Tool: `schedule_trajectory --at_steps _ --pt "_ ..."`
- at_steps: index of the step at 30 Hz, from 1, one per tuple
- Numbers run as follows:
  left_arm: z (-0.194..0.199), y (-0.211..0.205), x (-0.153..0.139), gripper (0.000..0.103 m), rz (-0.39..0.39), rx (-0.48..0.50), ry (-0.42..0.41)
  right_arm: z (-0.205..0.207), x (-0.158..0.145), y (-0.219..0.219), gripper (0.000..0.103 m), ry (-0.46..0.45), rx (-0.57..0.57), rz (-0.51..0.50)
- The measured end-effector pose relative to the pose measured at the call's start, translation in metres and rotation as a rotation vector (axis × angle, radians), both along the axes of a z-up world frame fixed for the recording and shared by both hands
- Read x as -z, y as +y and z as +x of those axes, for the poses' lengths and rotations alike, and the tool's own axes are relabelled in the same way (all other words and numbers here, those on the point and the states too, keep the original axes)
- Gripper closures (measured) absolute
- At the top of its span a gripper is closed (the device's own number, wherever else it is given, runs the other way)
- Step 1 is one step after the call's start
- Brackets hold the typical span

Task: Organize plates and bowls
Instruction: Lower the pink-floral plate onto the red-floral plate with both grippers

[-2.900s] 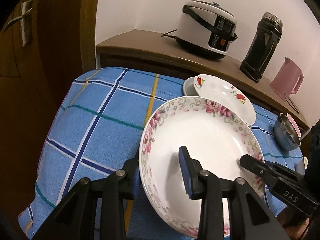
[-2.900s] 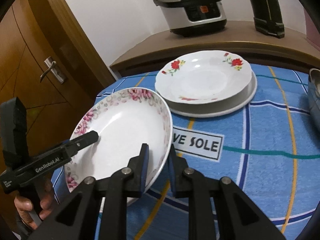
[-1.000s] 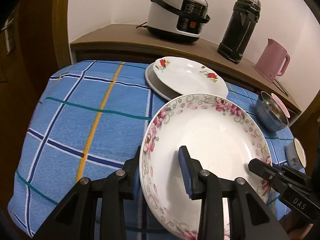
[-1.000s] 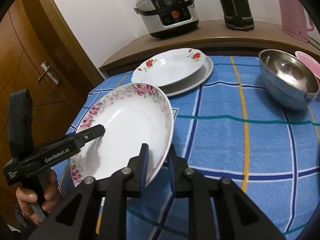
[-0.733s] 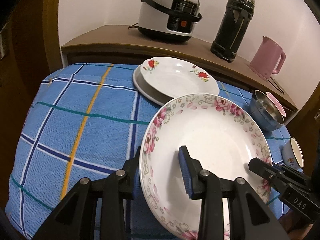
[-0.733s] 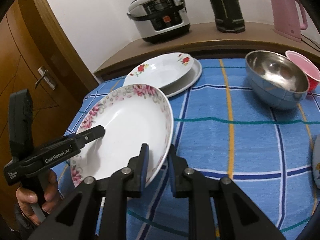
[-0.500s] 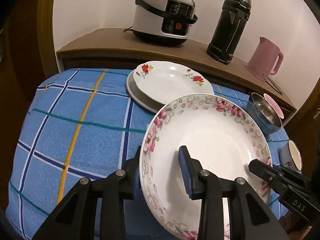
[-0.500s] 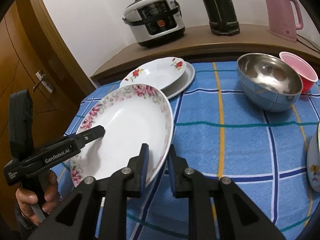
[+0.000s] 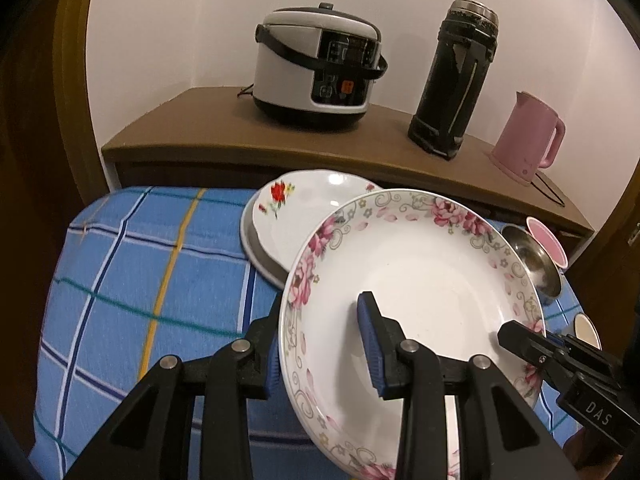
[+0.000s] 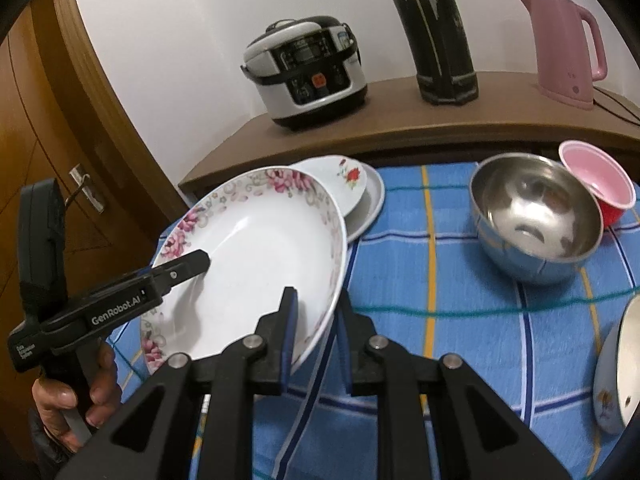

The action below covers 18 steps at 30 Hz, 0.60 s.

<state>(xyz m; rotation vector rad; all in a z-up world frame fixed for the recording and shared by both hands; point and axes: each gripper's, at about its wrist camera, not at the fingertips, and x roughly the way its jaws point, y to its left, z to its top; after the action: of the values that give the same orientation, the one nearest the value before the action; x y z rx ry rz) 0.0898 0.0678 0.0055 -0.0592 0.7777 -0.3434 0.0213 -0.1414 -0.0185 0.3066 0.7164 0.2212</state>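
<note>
Blue checked worktop under white wall | both tools closed on pink-flowered plate: left tool and right tool at opposite rims | plate has come nearer the red-flowered plate stack, now overlapping it in view, held above | likely stacking next.

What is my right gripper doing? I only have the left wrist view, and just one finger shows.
Observer: The right gripper is shut on the floral plate, one finger inside the rim, one beneath.
Operator: That pink thing behind the steel bowl?
Observer: A pink bowl, red outside, tilted against the steel bowl.
Operator: And the white bowl nearer me?
Observer: The white bowl has a small flower print outside; the frame edge cuts it off.
</note>
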Motion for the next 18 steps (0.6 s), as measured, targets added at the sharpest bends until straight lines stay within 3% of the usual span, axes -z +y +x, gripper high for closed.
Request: schedule_trajectory --at_steps 18 --pt "0.076 -0.006 -0.009 0.066 0.019 -0.043 -0.030 0.078 -0.003 -0.004 0.085 -0.031 0.009 0.002"
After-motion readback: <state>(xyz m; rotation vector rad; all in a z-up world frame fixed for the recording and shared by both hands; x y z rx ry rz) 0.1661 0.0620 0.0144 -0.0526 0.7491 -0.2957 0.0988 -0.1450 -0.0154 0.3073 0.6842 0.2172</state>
